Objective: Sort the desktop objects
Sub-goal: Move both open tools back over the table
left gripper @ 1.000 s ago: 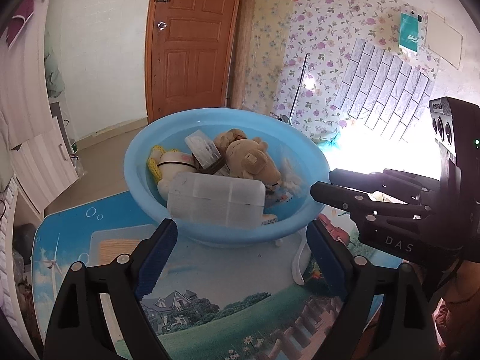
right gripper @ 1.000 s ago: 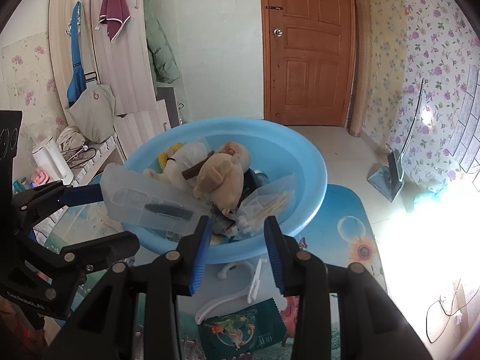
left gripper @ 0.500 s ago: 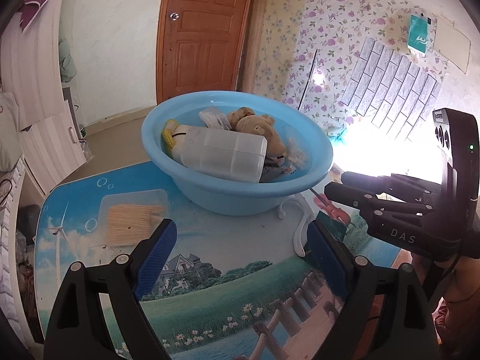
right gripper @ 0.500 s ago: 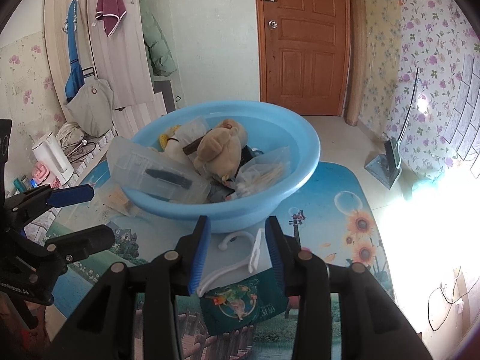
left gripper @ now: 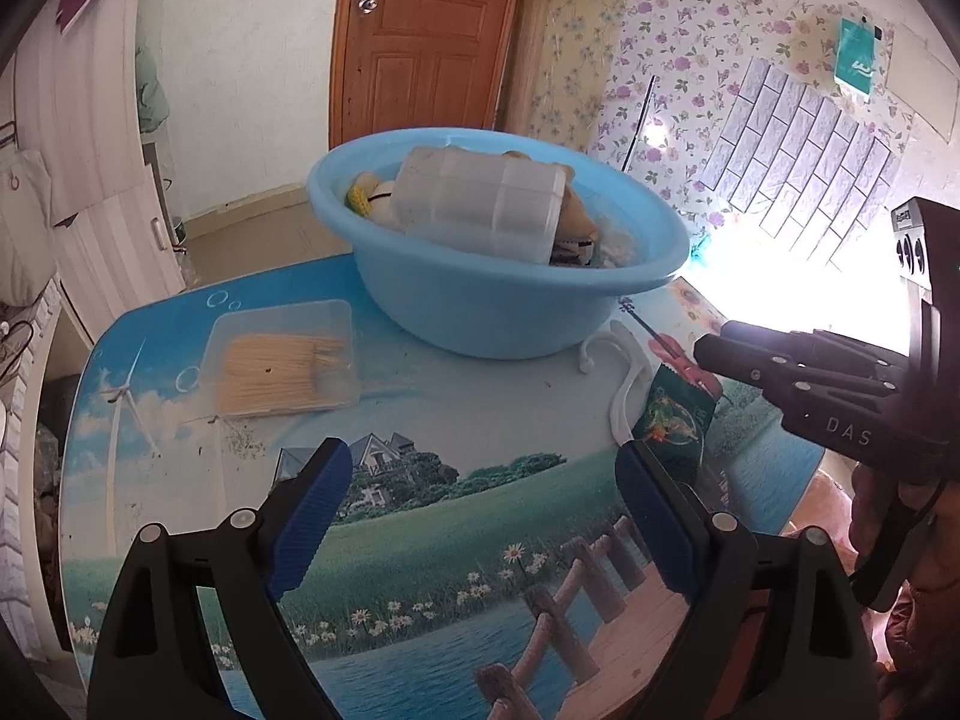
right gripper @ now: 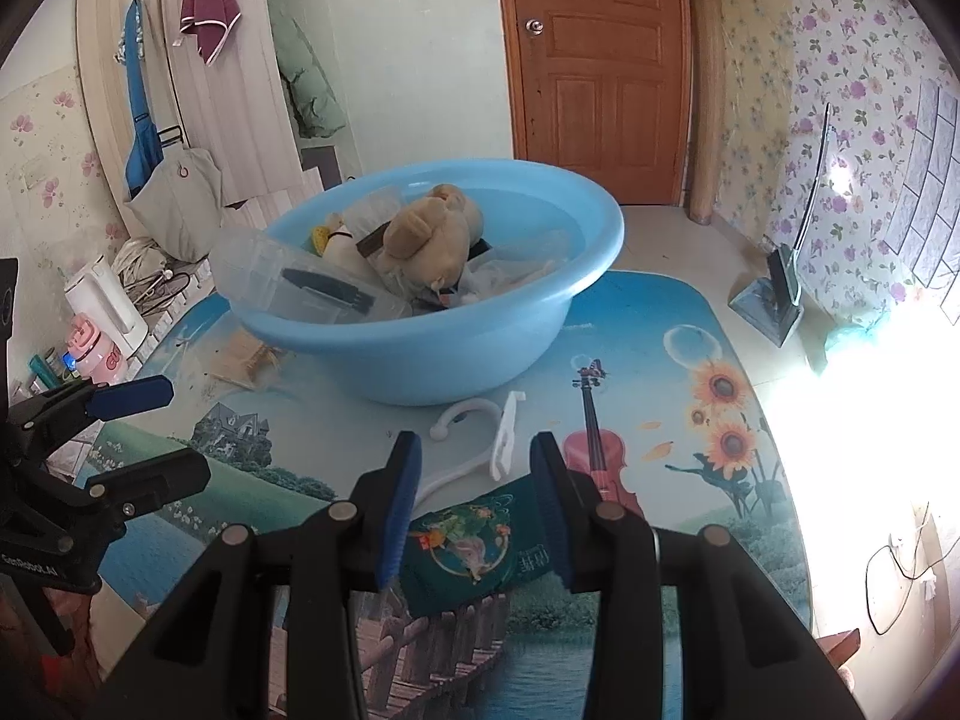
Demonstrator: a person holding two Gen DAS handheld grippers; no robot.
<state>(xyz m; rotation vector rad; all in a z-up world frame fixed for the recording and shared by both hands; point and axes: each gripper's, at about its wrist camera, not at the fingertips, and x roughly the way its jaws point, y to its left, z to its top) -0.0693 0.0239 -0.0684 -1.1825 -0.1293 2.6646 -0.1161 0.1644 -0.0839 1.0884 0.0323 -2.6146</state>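
Grippers angled down, left (left gripper: 480,516) wide, right (right gripper: 474,498) narrower

Inside the blue basin (left gripper: 498,306), a frosted plastic box (left gripper: 480,204) covers most of the plush toy (left gripper: 579,219) and other contents behind it, the basin's near wall hides whatever lies at the bottom, and window glare washes out everything right of the basin.
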